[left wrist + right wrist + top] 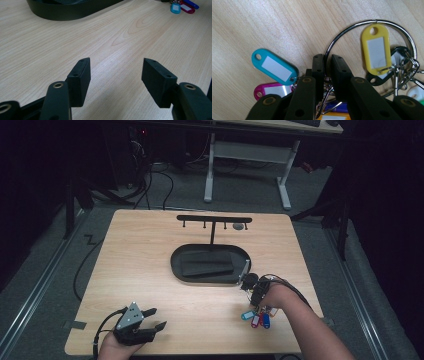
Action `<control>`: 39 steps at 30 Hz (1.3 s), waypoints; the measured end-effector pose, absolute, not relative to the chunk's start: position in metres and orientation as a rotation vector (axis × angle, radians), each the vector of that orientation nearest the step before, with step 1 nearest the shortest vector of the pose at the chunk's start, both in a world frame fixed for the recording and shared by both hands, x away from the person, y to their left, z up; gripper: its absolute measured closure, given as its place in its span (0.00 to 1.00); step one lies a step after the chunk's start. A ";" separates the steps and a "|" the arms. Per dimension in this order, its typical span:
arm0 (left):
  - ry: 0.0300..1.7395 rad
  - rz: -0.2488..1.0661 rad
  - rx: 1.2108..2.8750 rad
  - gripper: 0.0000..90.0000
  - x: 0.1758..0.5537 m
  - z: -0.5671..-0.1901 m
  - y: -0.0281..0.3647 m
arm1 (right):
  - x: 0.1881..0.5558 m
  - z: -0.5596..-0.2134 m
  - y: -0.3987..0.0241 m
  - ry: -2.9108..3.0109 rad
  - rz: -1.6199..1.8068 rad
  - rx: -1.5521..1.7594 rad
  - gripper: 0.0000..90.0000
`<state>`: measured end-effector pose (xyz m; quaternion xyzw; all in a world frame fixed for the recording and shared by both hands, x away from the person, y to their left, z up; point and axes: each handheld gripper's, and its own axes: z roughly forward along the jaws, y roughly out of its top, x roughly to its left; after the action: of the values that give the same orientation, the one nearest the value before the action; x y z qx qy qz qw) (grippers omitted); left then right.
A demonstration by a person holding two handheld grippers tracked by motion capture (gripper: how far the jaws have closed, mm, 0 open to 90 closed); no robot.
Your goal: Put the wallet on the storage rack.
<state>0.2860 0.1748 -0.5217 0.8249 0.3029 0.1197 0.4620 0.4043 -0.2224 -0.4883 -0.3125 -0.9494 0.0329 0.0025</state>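
Ring: large silver metal key ring [372, 42] with coloured plastic tags, arching beyond the jaws.
Right gripper [327, 62]: pinching the ring's wire.
Left gripper [116, 72]: wide, empty, well apart.

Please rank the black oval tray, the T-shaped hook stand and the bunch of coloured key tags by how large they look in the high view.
1. Black oval tray, clearly largest.
2. T-shaped hook stand; its bar is nearly as wide as the tray but thin.
3. Bunch of coloured key tags, smallest, partly hidden under the right gripper.
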 end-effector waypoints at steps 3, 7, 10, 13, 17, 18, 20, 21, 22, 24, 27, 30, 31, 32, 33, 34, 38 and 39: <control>0.740 0.293 2.027 0.45 0.286 -0.522 0.175 | 0.407 -0.488 -0.225 -2.962 0.087 -0.995 0.95; 0.732 0.292 2.031 0.45 0.286 -0.522 0.174 | 0.406 -0.488 -0.225 -2.967 0.092 -0.997 0.96; 0.732 0.292 2.031 0.45 0.286 -0.522 0.174 | 0.405 -0.488 -0.222 -2.991 0.109 -0.966 0.96; 0.740 0.291 2.029 0.45 0.286 -0.522 0.175 | 0.401 -0.486 -0.218 -3.055 0.144 -0.934 0.96; 0.738 0.291 2.036 0.45 0.286 -0.522 0.173 | 0.396 -0.465 -0.219 -3.080 0.054 -0.949 0.96; 0.736 0.293 2.040 0.45 0.286 -0.522 0.173 | 0.394 -0.460 -0.220 -3.094 0.034 -0.950 0.96; 0.733 0.294 2.047 0.45 0.285 -0.523 0.172 | 0.392 -0.454 -0.221 -3.098 0.014 -0.958 0.97; 0.729 0.305 2.056 0.45 0.285 -0.523 0.170 | 0.387 -0.444 -0.224 -3.123 -0.028 -0.981 0.97; 0.727 0.302 2.056 0.45 0.285 -0.523 0.170 | 0.386 -0.441 -0.225 -3.128 -0.026 -0.985 0.97; 0.727 0.302 2.055 0.45 0.284 -0.523 0.170 | 0.381 -0.436 -0.227 -3.141 -0.050 -0.989 0.97; 0.730 0.300 2.052 0.45 0.285 -0.523 0.169 | 0.374 -0.427 -0.228 -3.175 -0.066 -0.966 0.97; 0.726 0.300 2.056 0.45 0.285 -0.523 0.169 | 0.368 -0.415 -0.229 -3.209 -0.072 -0.949 0.97; 0.726 0.300 2.056 0.45 0.285 -0.523 0.169 | 0.368 -0.415 -0.229 -3.209 -0.072 -0.949 0.97; 0.726 0.299 2.058 0.45 0.286 -0.523 0.169 | 0.367 -0.411 -0.229 -3.222 -0.072 -0.942 0.98; 0.727 0.300 2.059 0.45 0.286 -0.523 0.169 | 0.366 -0.406 -0.230 -3.234 -0.072 -0.931 0.98; 0.727 0.299 2.060 0.45 0.286 -0.524 0.169 | 0.364 -0.401 -0.230 -3.245 -0.074 -0.933 0.98; 0.721 0.300 2.061 0.45 0.285 -0.523 0.169 | 0.359 -0.382 -0.232 -3.256 -0.099 -0.950 0.98; 0.721 0.301 2.059 0.45 0.285 -0.524 0.169 | 0.359 -0.378 -0.233 -3.256 -0.103 -0.953 0.98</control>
<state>0.2853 0.1687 -0.5235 0.8337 0.2918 0.1221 0.4527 0.3587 -0.2329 -0.3782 -0.2786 -0.9516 -0.0300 -0.1260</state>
